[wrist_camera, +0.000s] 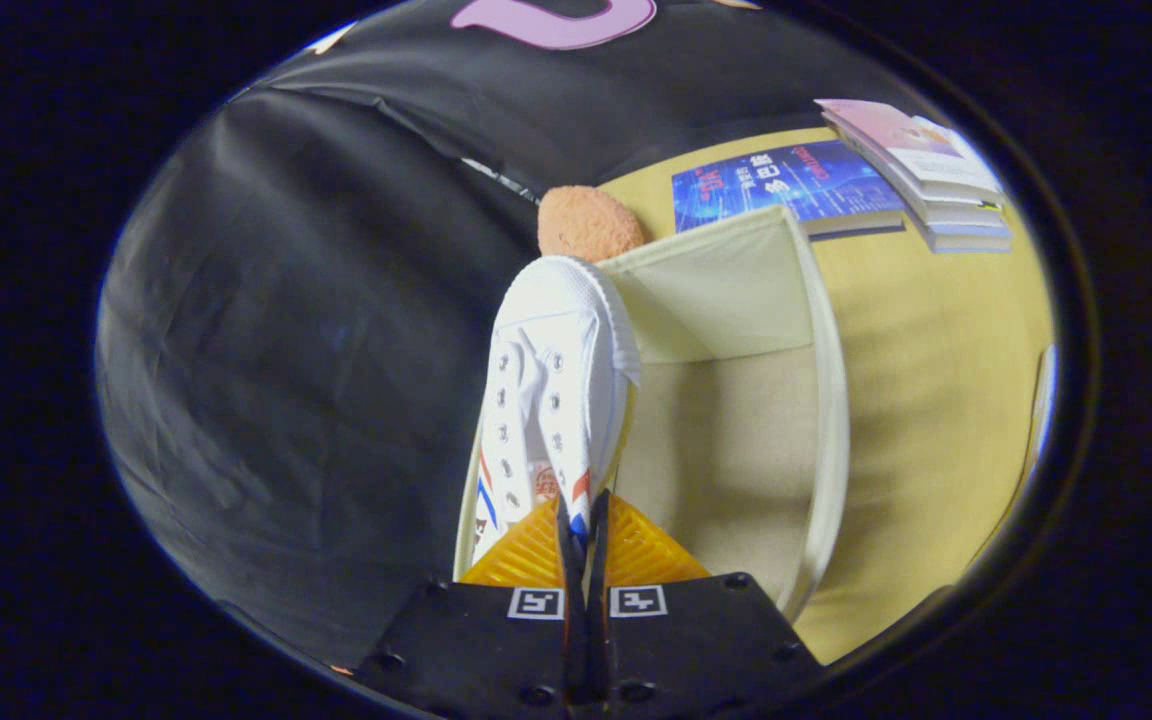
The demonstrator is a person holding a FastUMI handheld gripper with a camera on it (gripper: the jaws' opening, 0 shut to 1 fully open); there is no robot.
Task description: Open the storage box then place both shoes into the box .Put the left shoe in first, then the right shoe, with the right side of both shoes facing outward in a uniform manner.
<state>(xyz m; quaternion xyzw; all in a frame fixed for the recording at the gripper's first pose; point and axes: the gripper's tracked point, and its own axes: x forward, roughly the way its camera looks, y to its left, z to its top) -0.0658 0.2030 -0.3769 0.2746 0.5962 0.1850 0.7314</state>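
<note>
A white canvas shoe [548,400] with red and blue stripes hangs from my gripper [581,520], toe pointing away from me. Both fingers are shut on the shoe's side wall near the heel opening. The shoe is at the left wall of the open cream fabric storage box [816,400], over its inside. The box's inside shows bare to the right of the shoe. Whether the shoe touches the box floor is hidden.
The box stands on a yellow wooden table [936,400]. A fuzzy orange object [588,224] sits just beyond the box's far left corner. A blue book [786,185] lies behind the box, and a stack of books [936,170] lies further right.
</note>
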